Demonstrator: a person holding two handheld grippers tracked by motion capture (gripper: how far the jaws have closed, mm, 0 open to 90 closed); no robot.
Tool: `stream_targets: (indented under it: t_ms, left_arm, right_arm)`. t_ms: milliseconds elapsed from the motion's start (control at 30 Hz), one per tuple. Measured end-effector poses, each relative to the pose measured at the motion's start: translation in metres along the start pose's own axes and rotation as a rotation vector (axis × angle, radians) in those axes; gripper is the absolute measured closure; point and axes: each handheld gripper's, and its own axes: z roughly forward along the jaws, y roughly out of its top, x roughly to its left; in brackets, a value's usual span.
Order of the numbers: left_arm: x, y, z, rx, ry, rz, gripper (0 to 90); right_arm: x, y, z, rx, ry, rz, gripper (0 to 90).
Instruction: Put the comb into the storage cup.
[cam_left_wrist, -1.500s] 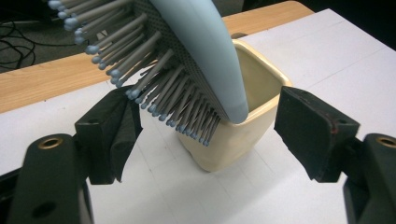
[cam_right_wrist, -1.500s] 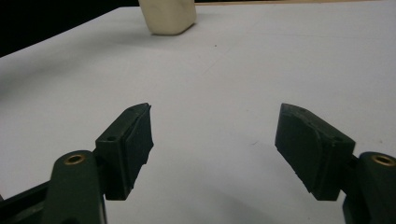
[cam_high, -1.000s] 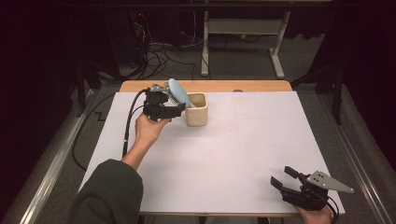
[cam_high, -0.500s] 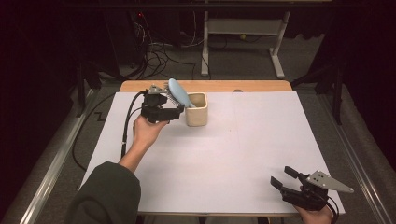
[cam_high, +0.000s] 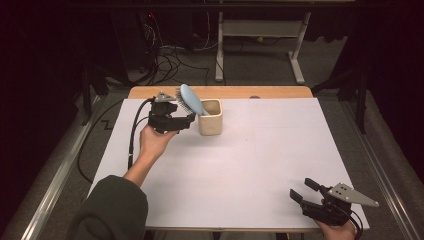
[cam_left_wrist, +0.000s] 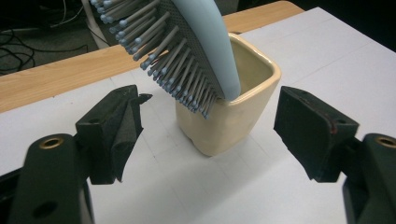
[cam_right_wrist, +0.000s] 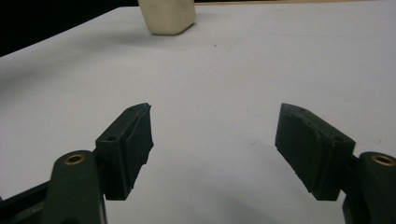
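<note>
Pale blue plastic hairbrush with grey bristles (cam_left_wrist: 205, 51): top cut off by the upper edge in the left gripper view, and its handle end is hidden inside the cream square ceramic cup (cam_left_wrist: 243, 116). In the right gripper view the cup (cam_right_wrist: 168, 16) is cut off at the top edge. Right claw (cam_high: 306, 191): hand mostly cut off by the high view's bottom edge.

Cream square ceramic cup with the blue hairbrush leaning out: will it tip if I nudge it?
Probably. The pale blue hairbrush overhangs the cream square ceramic cup toward the open left hand-held gripper, likely making it top-heavy. The white table cover looks smooth, so the cup may slide first.
</note>
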Motion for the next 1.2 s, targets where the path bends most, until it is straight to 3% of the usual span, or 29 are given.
stream_targets:
  t_ms: [333, 1200]
  left_arm:
    - [0.0, -0.002, -0.005, 0.01, 0.004, 0.019, 24.5]
    - [-0.001, -0.011, -0.015, 0.006, -0.009, 0.014, 25.3]
  right_arm:
    - [0.0, 0.0, 0.0, -0.002, -0.003, -0.001, 28.3]
    - [0.0, 0.0, 0.0, -0.001, -0.003, -0.003, 28.3]
